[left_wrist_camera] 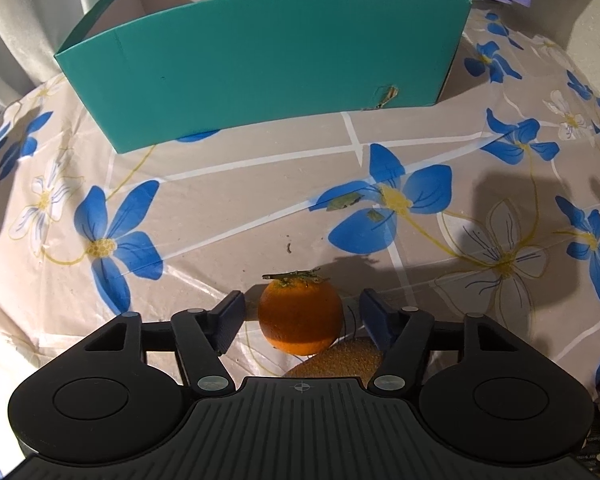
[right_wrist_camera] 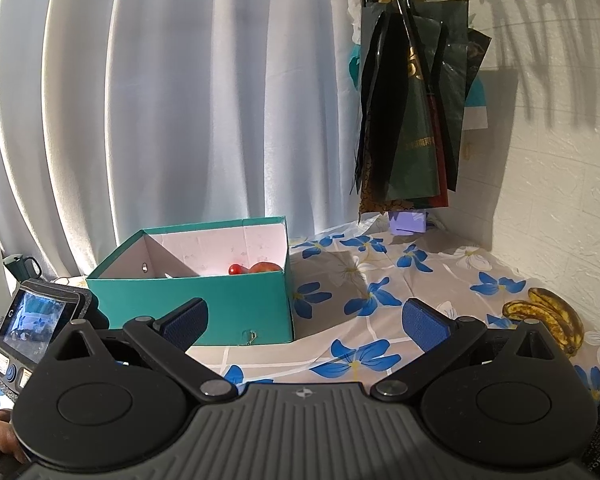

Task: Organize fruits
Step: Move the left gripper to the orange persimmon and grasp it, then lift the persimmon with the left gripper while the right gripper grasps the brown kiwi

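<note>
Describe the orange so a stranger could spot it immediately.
Start at the teal box on the flowered tablecloth. Nearer the camera, the orange sits between the left gripper's fingers. Its green leafy stem cap distinguishes it from the rough tan fruit beside it.

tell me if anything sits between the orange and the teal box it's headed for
Nothing visible does. The orange sits between the pads of the left claw, which do not press on it, and only bare floral tablecloth lies between it and the teal box. A brownish fruit lies behind the orange, on the claw's side.
</note>
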`<state>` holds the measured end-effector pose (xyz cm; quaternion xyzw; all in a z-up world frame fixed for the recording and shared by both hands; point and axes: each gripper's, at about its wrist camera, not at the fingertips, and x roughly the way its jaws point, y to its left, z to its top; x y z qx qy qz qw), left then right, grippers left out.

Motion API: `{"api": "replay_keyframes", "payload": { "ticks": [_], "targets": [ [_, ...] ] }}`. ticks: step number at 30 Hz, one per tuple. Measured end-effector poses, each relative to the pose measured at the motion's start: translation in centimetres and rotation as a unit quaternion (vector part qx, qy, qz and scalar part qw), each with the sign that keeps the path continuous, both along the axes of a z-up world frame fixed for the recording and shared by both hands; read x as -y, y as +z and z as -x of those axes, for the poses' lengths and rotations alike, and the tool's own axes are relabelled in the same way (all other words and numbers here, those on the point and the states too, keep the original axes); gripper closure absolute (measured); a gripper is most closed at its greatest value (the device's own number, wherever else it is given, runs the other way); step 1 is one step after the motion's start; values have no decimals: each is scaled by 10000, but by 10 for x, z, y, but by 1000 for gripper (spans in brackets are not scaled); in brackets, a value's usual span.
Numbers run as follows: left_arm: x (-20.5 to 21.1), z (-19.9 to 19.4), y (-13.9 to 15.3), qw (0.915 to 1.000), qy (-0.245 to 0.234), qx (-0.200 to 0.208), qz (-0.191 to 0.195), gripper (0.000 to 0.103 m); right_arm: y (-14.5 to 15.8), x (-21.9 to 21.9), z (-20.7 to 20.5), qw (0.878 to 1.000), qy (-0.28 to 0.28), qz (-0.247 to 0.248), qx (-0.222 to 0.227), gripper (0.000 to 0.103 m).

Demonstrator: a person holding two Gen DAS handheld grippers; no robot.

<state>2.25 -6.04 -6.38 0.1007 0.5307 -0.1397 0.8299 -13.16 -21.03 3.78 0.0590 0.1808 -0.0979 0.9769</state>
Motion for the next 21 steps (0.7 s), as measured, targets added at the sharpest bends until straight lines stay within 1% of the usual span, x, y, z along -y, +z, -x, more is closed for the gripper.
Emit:
{"api": "replay_keyframes", "payload": {
  "ticks": [1,2,4,8,12,21],
  "targets": [
    [0,0,0,10000,15,-12,3,42,0,0,0,10000,-1,-10,-4,0],
    [-1,0,1,10000,27,-8,18,49,0,1,-1,10000,-1,-21,-8,0],
    [-1,0,2,10000,36,-3,25,57,0,0,-2,10000,1,-43,-16,0],
    [-4,-1,4,10000,66,-19,63,58,0,-1,-3,10000,4,-26,-16,0],
    [-7,0,13,9996,143,247,2,58,0,-1,-4,10000,-1,-29,-24,0],
    [-22,2,37,9974,329,637,-57,58,0,-7,-4,9999,90,8,-45,0]
  ]
}}
